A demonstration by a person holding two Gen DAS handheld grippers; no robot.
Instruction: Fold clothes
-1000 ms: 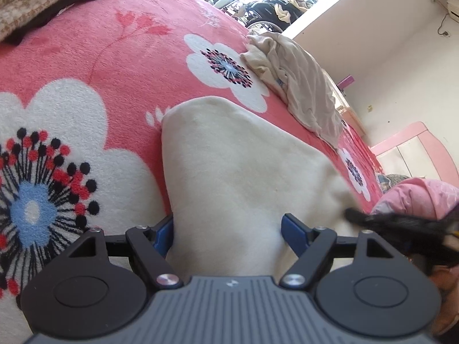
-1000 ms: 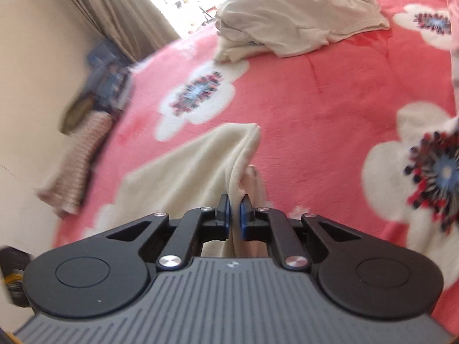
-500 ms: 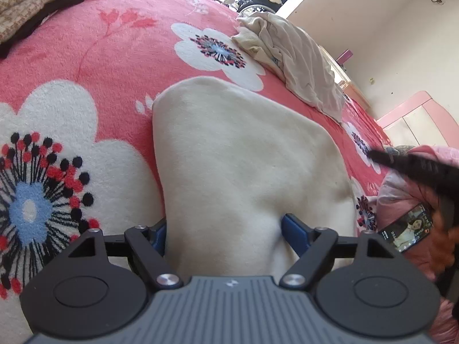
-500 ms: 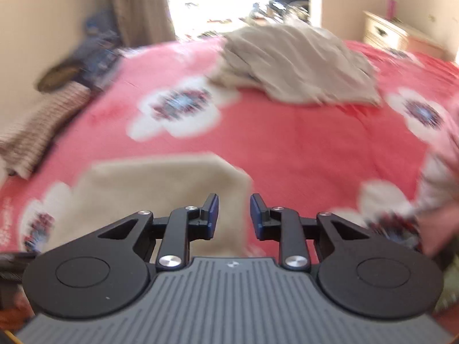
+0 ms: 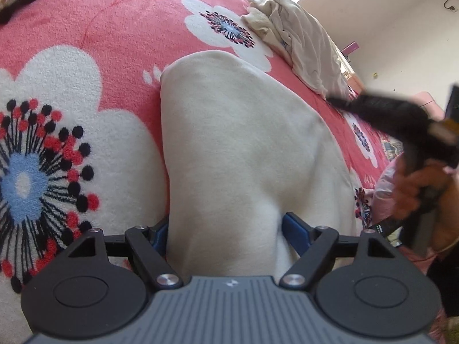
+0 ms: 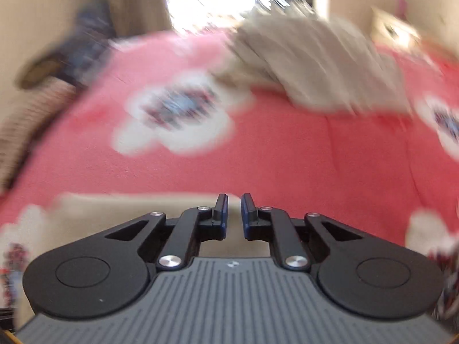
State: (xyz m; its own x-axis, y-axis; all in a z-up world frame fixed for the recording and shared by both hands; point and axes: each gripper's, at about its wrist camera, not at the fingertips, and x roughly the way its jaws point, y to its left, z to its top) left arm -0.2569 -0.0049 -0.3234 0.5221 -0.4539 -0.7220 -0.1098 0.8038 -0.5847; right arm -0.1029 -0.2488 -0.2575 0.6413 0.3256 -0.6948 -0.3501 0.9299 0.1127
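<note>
Cream folded garment [image 5: 238,154] lies flat on the pink floral blanket [image 5: 120,23]; wide-open left gripper [image 5: 223,232] straddles its near end, pinning it, while the right gripper [image 6: 231,215], slightly parted and empty, hovers above.

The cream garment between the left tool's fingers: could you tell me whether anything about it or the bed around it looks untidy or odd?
The cream garment lies fairly flat on the pink floral blanket, with one soft ridge running toward the left tool. What stands out is the crumpled beige clothes heap beyond it, bunched and unfolded.
</note>
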